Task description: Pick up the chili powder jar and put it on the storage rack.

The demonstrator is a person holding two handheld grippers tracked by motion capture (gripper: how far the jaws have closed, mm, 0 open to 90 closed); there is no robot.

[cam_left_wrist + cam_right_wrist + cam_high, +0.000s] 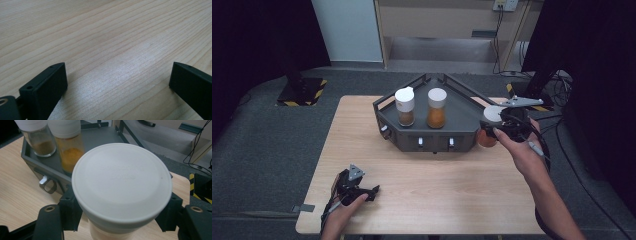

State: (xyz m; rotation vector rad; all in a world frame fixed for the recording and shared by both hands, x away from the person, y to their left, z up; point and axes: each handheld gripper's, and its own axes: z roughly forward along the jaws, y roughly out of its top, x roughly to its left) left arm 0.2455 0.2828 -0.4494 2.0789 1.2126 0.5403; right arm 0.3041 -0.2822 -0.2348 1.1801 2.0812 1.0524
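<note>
White-capped jar (121,187) — embossed cap lettering unreadable.

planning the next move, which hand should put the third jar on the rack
Right. The right gripper is already shut on the white-capped jar beside the rack, where two jars stand. The left gripper rests open on the table near the front edge, far from the rack and holding nothing.
</note>
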